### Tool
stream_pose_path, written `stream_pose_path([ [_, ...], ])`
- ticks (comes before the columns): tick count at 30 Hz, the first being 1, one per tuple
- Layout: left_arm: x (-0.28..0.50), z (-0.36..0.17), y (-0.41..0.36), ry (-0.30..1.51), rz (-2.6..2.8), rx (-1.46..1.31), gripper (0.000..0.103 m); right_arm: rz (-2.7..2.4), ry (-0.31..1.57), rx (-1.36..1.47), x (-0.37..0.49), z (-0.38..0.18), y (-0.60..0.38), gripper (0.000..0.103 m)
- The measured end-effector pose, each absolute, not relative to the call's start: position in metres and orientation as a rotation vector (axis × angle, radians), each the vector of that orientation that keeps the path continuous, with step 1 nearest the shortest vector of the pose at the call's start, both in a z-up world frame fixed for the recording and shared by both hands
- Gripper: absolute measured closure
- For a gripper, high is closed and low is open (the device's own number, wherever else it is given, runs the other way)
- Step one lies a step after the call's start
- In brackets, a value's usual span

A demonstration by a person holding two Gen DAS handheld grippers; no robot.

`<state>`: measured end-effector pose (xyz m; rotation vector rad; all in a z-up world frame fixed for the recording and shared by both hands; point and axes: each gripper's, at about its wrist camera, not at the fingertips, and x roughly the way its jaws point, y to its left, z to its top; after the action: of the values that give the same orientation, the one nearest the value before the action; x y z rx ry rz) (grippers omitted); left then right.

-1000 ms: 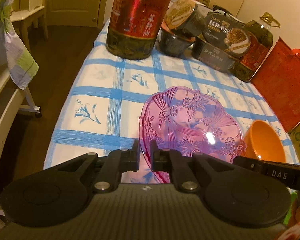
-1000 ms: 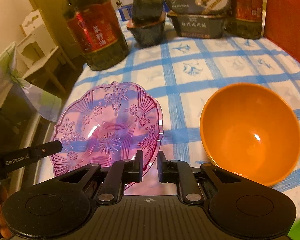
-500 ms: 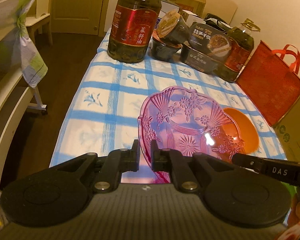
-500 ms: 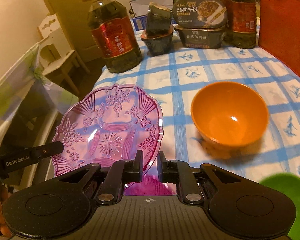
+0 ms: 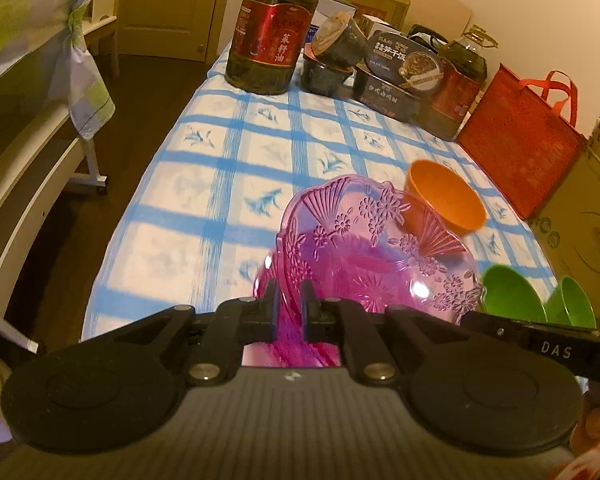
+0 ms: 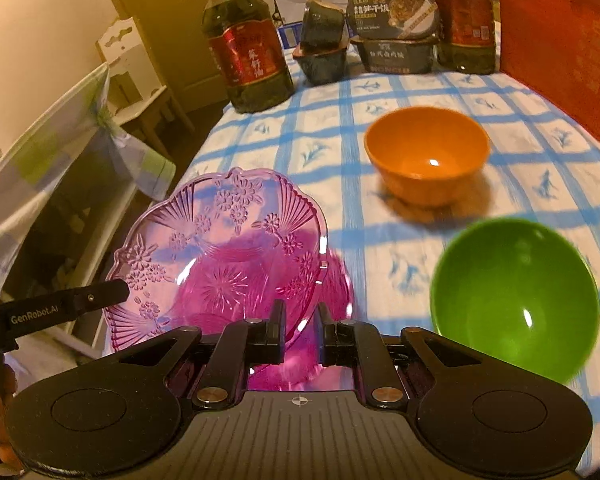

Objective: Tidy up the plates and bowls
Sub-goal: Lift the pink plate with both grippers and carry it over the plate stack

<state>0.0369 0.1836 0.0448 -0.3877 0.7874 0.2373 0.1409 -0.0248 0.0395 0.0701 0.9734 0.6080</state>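
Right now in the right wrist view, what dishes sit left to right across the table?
Pink glass plate → orange bowl → green bowl.

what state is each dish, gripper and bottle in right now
pink patterned clear plastic plate: held tilted above the table, gripped at both rims
left gripper: shut on its rim
right gripper: shut on its rim
orange plastic bowl: upright, empty
green plastic bowl: upright, empty
big oil bottle: upright, capped

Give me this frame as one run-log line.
left gripper: shut on pink patterned glass plate | right gripper: shut on same plate's rim | plate: above second pink plate | orange bowl, green bowl: on table
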Motion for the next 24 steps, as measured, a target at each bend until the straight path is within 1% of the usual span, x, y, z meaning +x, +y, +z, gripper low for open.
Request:
stream_pose_path([
  [11, -0.017, 0.032, 0.155, 0.812, 0.237, -0.439, 0.095, 0.631, 1.009, 0.033, 0.097, 0.025, -0.054, 0.089],
  [24, -0.048, 0.021, 0.14, 0.84, 0.256, -0.476, 0.095, 0.661, 1.05, -0.01, 0.077, 0.012, -0.063, 0.089],
])
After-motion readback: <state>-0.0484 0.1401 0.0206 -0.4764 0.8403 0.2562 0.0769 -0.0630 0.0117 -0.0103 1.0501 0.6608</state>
